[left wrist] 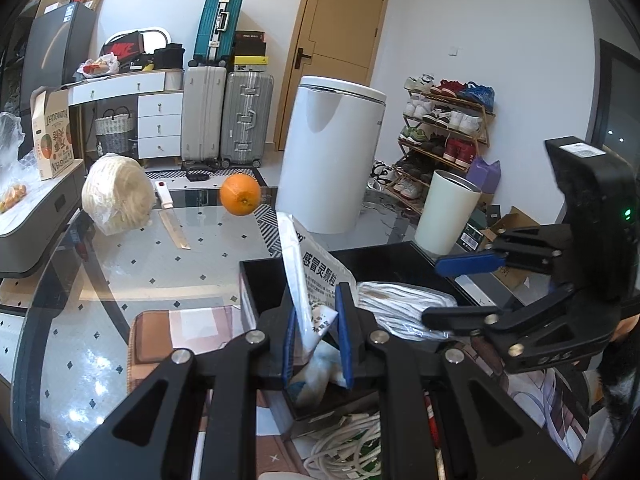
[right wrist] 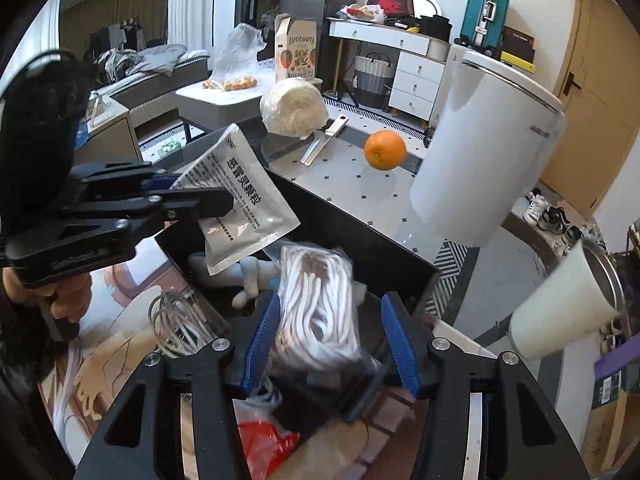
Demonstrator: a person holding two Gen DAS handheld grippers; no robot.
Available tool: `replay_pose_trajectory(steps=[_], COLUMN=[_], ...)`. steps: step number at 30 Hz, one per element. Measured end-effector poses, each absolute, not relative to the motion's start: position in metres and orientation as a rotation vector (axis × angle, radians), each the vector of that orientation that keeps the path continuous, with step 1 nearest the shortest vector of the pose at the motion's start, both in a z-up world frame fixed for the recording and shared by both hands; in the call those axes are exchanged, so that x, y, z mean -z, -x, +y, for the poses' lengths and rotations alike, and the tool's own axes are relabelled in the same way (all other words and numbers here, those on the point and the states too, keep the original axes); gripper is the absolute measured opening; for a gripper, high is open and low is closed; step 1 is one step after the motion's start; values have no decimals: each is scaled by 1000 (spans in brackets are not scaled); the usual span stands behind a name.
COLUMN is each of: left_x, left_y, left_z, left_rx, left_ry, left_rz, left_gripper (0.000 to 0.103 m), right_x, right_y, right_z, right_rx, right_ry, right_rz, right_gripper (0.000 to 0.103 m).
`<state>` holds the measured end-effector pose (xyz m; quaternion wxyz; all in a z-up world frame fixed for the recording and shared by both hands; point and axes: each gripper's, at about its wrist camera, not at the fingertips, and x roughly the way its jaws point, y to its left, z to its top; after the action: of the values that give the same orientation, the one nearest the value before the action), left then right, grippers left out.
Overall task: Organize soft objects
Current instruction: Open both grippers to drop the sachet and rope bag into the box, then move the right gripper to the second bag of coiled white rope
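- Right gripper (right wrist: 326, 344): jaws apart, bagged white cord (right wrist: 316, 300) lay between them over a black box (right wrist: 360, 232).
- Left gripper (right wrist: 208, 196), far left: clamped a silver sachet (right wrist: 240, 196).
- Orange (right wrist: 385, 149): far, on table.

The left wrist view looks forward and down along the left claw (left wrist: 318, 344) from close range, over the black box (left wrist: 256, 280) on the glass worktop (left wrist: 168, 256) toward the door (left wrist: 340, 40) and shoe rack (left wrist: 444, 128). The right wrist view looks more steeply down along the right claw (right wrist: 332, 340) into the same box (right wrist: 352, 224). Both share the orange (left wrist: 240, 193) (right wrist: 385, 149), the knife (left wrist: 172, 224) (right wrist: 322, 142), and each shows the other claw at its side.
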<state>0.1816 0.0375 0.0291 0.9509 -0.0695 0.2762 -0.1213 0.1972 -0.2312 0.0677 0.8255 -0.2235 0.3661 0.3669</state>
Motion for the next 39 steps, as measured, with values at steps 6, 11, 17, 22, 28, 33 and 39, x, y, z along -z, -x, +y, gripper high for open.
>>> replay_pose_trajectory(steps=[6, 11, 17, 22, 28, 33, 39], left_x=[-27, -24, -20, -22, -32, -33, -38], left_y=[-185, -187, -191, -188, -173, -163, -139], left_z=[33, 32, 29, 30, 29, 31, 26], left_rx=[275, 287, 290, 268, 228, 192, 146], left_ry=[146, 147, 146, 132, 93, 92, 55], left_rz=[577, 597, 622, 634, 607, 591, 545], left_gripper=[16, 16, 16, 47, 56, 92, 103], right_x=[-64, -57, -52, -60, -74, -79, -76], right_y=[-200, -204, -209, -198, -183, -168, -143], right_z=[-238, -226, -213, -221, -236, -253, -274], right_rx=[-726, -719, -711, -711, -691, -675, -669], right_ry=[499, 558, 586, 566, 527, 451, 352], right_rz=[784, 789, 793, 767, 724, 703, 688], right_gripper=[53, 55, 57, 57, 57, 69, 93])
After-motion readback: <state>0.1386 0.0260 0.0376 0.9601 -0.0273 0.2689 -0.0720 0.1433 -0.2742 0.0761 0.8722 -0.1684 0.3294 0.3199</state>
